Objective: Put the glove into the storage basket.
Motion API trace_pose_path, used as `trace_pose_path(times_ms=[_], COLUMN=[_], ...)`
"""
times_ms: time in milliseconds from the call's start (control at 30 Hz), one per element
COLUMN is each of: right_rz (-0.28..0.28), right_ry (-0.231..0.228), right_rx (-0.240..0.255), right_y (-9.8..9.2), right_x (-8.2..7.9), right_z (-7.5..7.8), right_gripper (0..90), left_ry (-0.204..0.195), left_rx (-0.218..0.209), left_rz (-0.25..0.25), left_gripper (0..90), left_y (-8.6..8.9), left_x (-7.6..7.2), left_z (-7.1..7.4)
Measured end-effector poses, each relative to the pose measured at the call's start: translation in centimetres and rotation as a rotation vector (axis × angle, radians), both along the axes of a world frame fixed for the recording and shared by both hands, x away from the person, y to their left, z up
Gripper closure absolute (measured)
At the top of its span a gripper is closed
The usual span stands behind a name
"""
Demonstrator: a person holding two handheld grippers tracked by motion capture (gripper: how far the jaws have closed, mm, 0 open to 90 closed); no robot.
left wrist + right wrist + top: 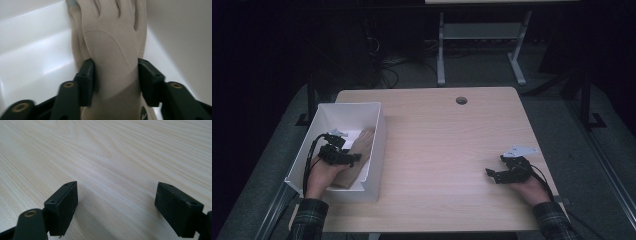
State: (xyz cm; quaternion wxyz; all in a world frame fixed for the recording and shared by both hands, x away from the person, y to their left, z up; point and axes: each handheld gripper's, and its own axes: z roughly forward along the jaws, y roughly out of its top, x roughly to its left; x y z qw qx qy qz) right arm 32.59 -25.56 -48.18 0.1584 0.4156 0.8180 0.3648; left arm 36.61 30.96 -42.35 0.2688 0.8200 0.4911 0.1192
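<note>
Beige fabric is seen between the black jaws of the left gripper (116,75): it is a glove (112,47), lying palm-flat inside the white plastic bin (374,145). In the left gripper view the jaws are set on either side of the glove's wrist part, the left pad against the fabric and the right pad at its edge; whether the pads are pressing on it or only flanking it cannot be told. The glove's fingers are pointed away from the gripper, toward the far wall of the bin, and a second beige layer is visible beneath it on the left. A small dark round mark is seen on the cuff near the lower edge.

In the high view the bin is placed at the left edge of the light wooden table (447,140), and the left gripper (343,156) is held inside it, above the glove (362,145), by a hand coming from a checked sleeve.

Well to the right of the bin, near the table's right edge, the right gripper (493,175) is rested low on the bare wood. Its jaws are spread wide apart, with nothing but wood grain between them in the right gripper view (116,207).

A round cable hole (461,100) is cut into the table beyond the bin, toward the far edge.
</note>
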Motion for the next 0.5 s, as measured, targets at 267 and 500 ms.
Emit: trace_pose_path(times_ms=[267, 500], right_rz=[-0.001, -0.001], right_ry=[0.0, 0.0], right_rx=[0.001, 0.001], right_y=[0.0, 0.0], right_x=[0.0, 0.0], right_z=[0.0, 0.0], right_gripper=[18.2, 18.2], left_ry=[-0.018, -0.07], left_rx=[-0.028, -0.057], left_rz=[0.026, 0.023], left_gripper=[26.1, 19.9], left_y=[0.3, 0.0], left_x=[0.0, -0.2], left_z=[0.6, 3.2])
